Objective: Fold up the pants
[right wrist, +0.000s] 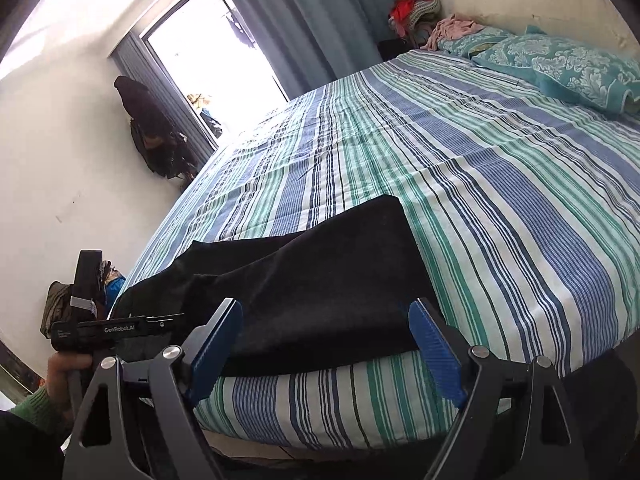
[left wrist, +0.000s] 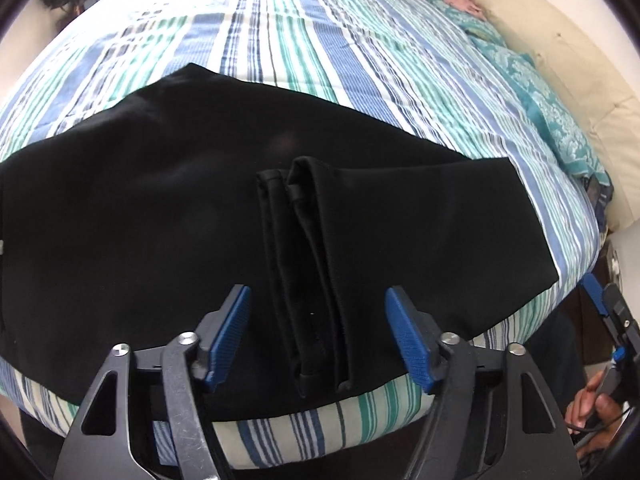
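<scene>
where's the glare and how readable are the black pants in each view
Right wrist view: the window is blown out white, washing the near wall, and the pants read as a dark mass with faint texture. Left wrist view: no glare, even light, but the pants are nearly featureless black; only the folded leg shows seams. Both views bend the bed at the edges.

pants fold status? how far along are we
Done: the black pants lie flat on the striped bed, with their hems already brought over on top. In hand: nothing; left gripper and right gripper both hang open above the near edge. Left: probably one more fold to make it compact.
</scene>
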Demonstrator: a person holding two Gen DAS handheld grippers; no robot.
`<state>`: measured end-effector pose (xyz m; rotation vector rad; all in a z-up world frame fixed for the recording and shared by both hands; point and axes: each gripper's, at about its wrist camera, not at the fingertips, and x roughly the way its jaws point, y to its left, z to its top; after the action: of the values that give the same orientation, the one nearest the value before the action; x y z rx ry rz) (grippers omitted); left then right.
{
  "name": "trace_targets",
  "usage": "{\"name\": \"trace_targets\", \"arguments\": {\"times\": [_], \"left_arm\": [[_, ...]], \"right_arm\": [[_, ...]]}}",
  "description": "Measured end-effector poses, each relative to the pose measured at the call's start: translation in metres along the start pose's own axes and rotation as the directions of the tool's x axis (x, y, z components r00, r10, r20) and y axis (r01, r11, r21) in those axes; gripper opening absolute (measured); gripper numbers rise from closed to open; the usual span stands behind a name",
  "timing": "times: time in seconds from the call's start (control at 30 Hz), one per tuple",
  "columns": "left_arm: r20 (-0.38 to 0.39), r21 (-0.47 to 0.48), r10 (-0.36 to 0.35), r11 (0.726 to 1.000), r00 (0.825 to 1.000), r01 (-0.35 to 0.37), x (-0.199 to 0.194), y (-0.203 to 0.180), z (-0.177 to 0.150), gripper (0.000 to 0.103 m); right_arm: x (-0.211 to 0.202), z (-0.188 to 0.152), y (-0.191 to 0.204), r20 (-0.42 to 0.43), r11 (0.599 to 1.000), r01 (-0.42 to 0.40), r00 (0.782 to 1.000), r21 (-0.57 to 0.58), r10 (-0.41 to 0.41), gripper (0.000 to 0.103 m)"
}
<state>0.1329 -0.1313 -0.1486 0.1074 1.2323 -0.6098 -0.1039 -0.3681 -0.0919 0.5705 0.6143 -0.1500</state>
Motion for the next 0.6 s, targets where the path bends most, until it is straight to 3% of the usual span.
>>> {"name": "trace_targets", "arguments": {"times": [0.03, 0.1, 0.23, 0.33, 0.43, 0.5, 0.57, 0.6], "left_arm": [[-0.007, 0.01, 0.03, 1.0, 1.0, -0.03, 0.005, -0.004, 0.0, 0.014], [0.018, 0.025, 0.047, 0.999, 0.999, -0.047, -0.003, -0.011, -0.001, 0.009], [0.113, 0.031, 0.067, 0.997, 0.991, -0.071, -0.032, -0.005, -0.002, 0.008], [0.068, 0.037, 0.078, 0.996, 0.995, -0.08, -0.017, 0.0, -0.004, 0.009], [0.079, 0.098, 0.145, 0.984, 0.986, -0.152, -0.005, -0.01, -0.012, 0.015], [0.088, 0.099, 0.154, 0.982, 0.984, -0.162, -0.005, -0.012, -0.014, 0.017], [0.082, 0.071, 0.148, 0.985, 0.985, -0.154, -0.005, -0.006, -0.013, 0.025], [0.081, 0.056, 0.151, 0.986, 0.985, -0.156, -0.005, -0.002, -0.013, 0.028]], "right_arm": [[-0.002, 0.0, 0.001, 0.007, 1.0, 0.002, 1.0, -0.003, -0.002, 0.085], [-0.006, 0.0, -0.003, 0.024, 1.0, 0.013, 1.0, 0.01, -0.013, 0.085], [-0.012, 0.005, -0.019, 0.049, 0.995, 0.066, 0.996, 0.078, -0.07, 0.085], [-0.008, 0.018, -0.026, 0.045, 0.99, 0.105, 0.993, 0.09, -0.109, 0.085], [0.007, 0.038, -0.015, 0.02, 0.998, 0.041, 0.999, 0.04, -0.041, 0.085], [0.026, 0.044, -0.002, -0.053, 0.998, -0.068, 0.996, 0.008, 0.068, 0.085], [0.056, 0.032, 0.002, -0.169, 0.988, -0.155, 0.973, 0.028, 0.158, 0.085], [0.074, 0.019, 0.0, -0.246, 0.985, -0.16, 0.954, 0.056, 0.169, 0.085]]}}
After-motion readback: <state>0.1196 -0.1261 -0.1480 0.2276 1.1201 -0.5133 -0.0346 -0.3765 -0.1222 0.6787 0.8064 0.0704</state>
